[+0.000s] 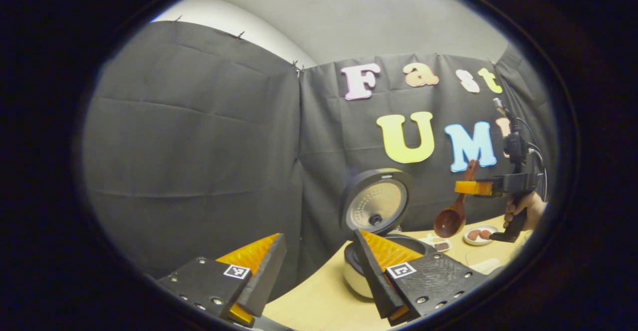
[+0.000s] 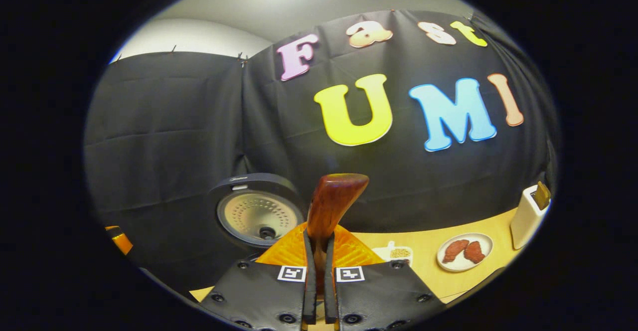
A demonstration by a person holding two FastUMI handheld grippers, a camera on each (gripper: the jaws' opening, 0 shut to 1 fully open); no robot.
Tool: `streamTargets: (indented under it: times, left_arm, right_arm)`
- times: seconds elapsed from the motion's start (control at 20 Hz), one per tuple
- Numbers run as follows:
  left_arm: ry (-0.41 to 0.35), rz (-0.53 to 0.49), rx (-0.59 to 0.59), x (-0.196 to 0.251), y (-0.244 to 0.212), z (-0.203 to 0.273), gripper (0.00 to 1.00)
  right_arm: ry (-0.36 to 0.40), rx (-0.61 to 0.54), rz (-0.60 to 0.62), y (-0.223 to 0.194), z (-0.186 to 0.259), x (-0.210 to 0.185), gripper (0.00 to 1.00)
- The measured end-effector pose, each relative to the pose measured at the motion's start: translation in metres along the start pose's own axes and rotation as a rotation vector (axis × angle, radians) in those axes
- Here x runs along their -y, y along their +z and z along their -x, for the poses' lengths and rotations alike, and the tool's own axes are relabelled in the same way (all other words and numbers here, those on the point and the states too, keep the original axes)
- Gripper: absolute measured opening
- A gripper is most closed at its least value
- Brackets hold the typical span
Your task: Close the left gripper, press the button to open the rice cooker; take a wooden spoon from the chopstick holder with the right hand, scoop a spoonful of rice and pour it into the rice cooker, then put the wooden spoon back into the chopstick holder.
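Observation:
The rice cooker [image 1: 355,276] stands open, its round lid [image 1: 376,204] raised upright. My left gripper [image 1: 319,266] is open and hovers just in front of the cooker, holding nothing. In the left gripper view the right gripper [image 1: 468,187] is shut on the handle of the wooden spoon [image 1: 451,216]. The spoon hangs bowl down over the table, to the right of the cooker. In the right gripper view my right gripper [image 2: 319,258] clamps the spoon handle [image 2: 333,204], which sticks up between the fingers. The cooker lid [image 2: 256,214] is to its left. I cannot tell what the spoon bowl holds.
A white chopstick holder [image 2: 527,216] stands at the table's right end. Between it and the cooker are a plate of reddish pieces [image 2: 463,251] and a small white dish of grains [image 2: 398,253]. A hand [image 1: 523,211] holds the right gripper. The tan table [image 1: 319,301] meets the black cloth wall.

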State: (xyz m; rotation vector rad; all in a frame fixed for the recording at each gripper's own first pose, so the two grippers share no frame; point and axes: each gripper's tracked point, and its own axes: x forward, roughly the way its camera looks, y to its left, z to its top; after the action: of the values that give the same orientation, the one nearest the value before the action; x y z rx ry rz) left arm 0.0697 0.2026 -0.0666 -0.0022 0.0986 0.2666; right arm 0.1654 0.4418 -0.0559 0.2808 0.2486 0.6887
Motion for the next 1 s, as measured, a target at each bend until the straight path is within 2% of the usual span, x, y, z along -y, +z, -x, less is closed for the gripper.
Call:
streamTargets:
  times: [0.05,0.1,0.2,0.25,0.3,0.65,0.75,0.8,1.0]
  left_arm:
    - [-0.014,0.004,0.005,0.008,0.002,-0.002,0.83]
    - [-0.028,0.011,0.008,0.016,0.006,-0.003,0.83]
    - [-0.054,0.024,0.020,0.031,0.013,-0.005,0.83]
    - [-0.066,0.029,0.026,0.038,0.016,-0.004,0.83]
    - [-0.076,0.031,0.030,0.046,0.020,-0.005,0.83]
    - [-0.147,0.037,0.048,0.094,0.037,-0.002,0.83]
    - [-0.168,0.039,0.055,0.108,0.045,0.000,0.83]
    - [-0.180,0.038,0.061,0.115,0.049,0.001,0.83]
    - [-0.210,0.016,0.072,0.132,0.053,0.005,0.83]
  right_arm:
    - [-0.029,0.004,-0.001,0.002,0.009,0.016,0.05]
    - [-0.056,0.005,-0.001,0.004,0.018,0.032,0.08]
    - [-0.110,0.007,-0.004,0.011,0.033,0.060,0.08]
    - [-0.137,0.010,-0.010,0.015,0.044,0.075,0.05]
    - [-0.164,0.014,-0.015,0.018,0.053,0.089,0.08]
    - [-0.364,0.028,-0.049,0.027,0.131,0.193,0.08]
    - [-0.415,0.032,-0.059,0.027,0.154,0.219,0.05]
    - [-0.440,0.033,-0.061,0.027,0.164,0.230,0.08]
    - [-0.526,0.028,-0.067,0.021,0.203,0.270,0.08]
